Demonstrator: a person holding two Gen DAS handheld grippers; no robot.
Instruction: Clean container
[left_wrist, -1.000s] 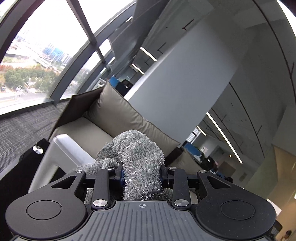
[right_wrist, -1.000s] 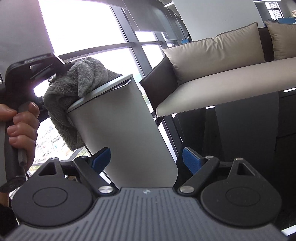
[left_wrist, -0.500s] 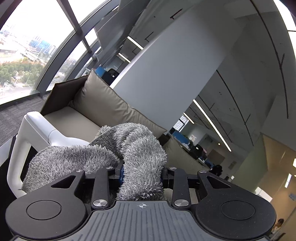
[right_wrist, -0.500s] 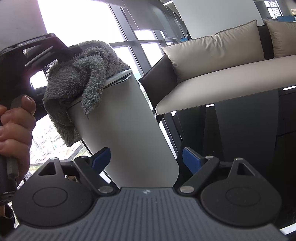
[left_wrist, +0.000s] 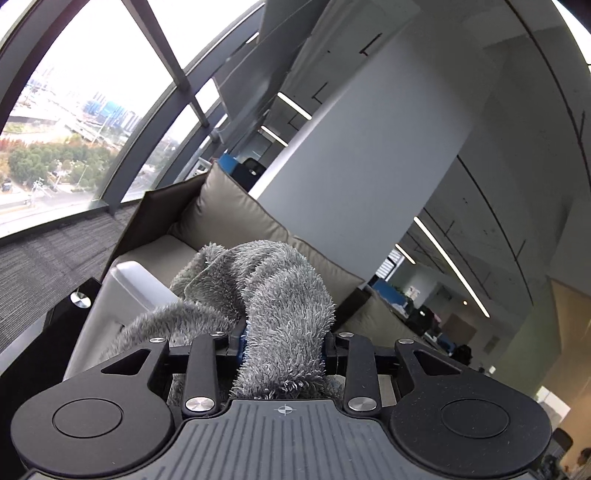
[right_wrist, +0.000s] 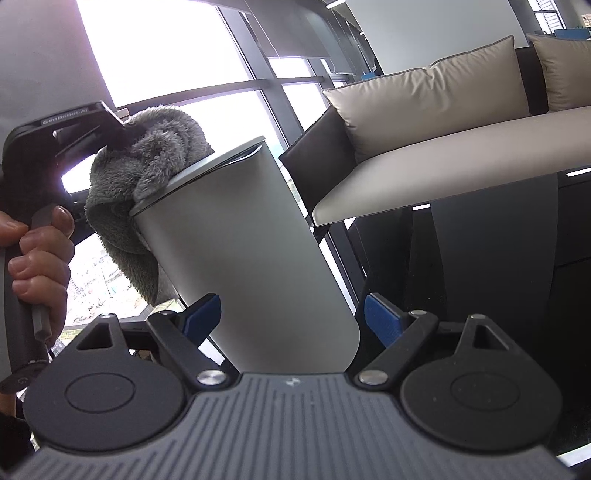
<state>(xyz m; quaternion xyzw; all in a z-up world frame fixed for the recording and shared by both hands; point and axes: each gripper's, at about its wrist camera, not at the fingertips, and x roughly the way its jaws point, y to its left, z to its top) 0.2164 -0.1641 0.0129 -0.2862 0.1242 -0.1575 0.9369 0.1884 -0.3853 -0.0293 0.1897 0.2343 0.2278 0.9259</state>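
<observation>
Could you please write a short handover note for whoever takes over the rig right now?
Left gripper: jaws shut on the grey cloth, which is pressed over the container's rim.
Right gripper: jaws on either side of the grey container, which is tilted; whether the pads actually touch it cannot be told.
A hand grips the left gripper's handle in the right wrist view.
Done: the cloth is at the rim, partly draped down the outside.
Left: probably wiping the rest of the rim and walls; how clean it is cannot be judged.
</observation>
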